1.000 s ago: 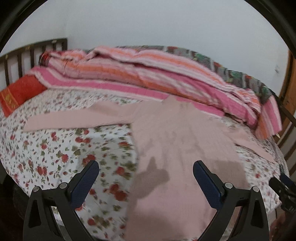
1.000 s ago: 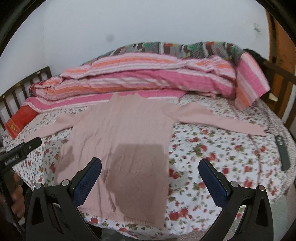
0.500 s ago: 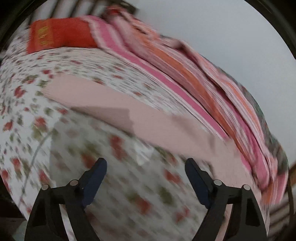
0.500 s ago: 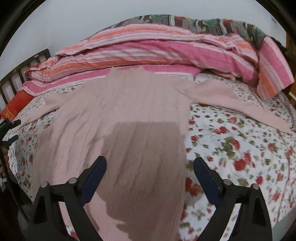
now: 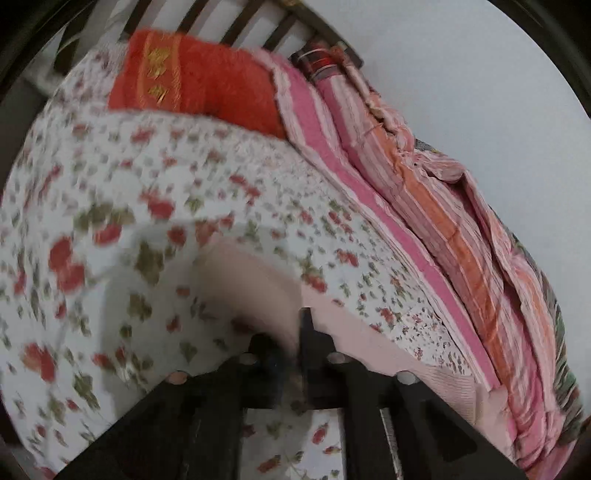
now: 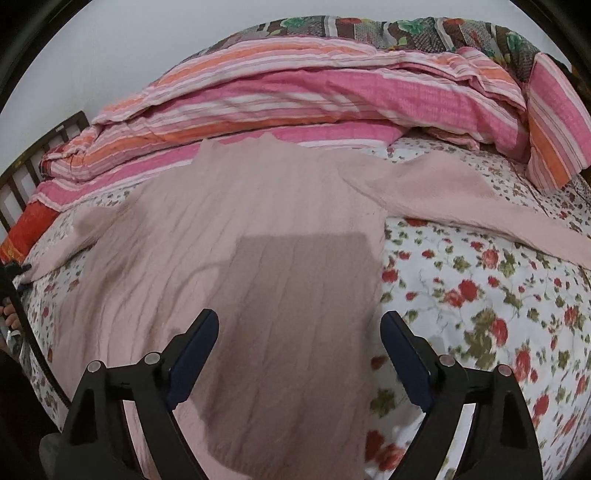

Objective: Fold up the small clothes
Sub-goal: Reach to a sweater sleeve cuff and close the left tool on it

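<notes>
A pale pink knit sweater (image 6: 258, 240) lies flat on the floral bed sheet (image 6: 480, 295), with both sleeves spread out to the sides. My left gripper (image 5: 299, 332) is shut on the end of its left sleeve (image 5: 251, 284), and the cuff bulges up blurred just beyond the closed fingers. The rest of that sleeve runs off to the right along the sheet. My right gripper (image 6: 299, 332) hangs open low over the lower right part of the sweater's body, with nothing pinched between its blue pads. The right sleeve (image 6: 461, 192) stretches away to the right.
A folded pink and orange striped quilt (image 6: 295, 103) runs along the far side of the bed against the wall. A red pillow (image 5: 199, 85) lies by the dark wooden headboard slats (image 5: 258, 29). A hand (image 6: 11, 314) shows at the left edge of the right wrist view.
My left gripper swung left from the sweater's body to the sleeve end, rolled, and closed on it. My right gripper sank closer to the sweater's body and its jaws narrowed a little.
</notes>
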A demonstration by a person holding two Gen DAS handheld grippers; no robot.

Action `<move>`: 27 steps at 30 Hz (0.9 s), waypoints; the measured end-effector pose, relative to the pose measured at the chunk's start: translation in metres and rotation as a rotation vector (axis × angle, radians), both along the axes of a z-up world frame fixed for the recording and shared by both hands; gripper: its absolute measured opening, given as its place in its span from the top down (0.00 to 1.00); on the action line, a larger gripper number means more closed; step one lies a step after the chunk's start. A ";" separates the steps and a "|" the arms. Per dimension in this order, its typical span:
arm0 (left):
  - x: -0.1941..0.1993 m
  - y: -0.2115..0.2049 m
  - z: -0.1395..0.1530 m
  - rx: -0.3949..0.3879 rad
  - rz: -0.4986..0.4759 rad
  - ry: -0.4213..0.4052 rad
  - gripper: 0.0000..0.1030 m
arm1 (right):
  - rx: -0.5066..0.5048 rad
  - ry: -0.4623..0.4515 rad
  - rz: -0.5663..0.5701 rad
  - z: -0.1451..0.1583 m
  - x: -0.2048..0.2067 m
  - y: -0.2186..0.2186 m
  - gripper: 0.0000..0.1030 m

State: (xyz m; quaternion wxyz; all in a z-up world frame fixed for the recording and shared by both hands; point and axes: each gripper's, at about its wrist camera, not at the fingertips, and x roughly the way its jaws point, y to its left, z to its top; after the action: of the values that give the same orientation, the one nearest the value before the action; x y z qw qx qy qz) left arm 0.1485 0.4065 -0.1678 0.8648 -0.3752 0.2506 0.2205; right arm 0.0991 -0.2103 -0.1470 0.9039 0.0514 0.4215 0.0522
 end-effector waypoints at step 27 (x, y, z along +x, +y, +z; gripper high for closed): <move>0.149 -0.533 0.090 0.351 -1.014 -0.041 0.92 | 0.050 -0.083 -0.182 0.026 -0.004 -0.141 0.14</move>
State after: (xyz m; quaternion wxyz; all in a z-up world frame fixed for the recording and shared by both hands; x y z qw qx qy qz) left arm 0.2973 -0.1268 -0.0779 0.9172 -0.0613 0.3427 -0.1935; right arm 0.0955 -0.3514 -0.1211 0.9201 0.1095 0.3757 -0.0174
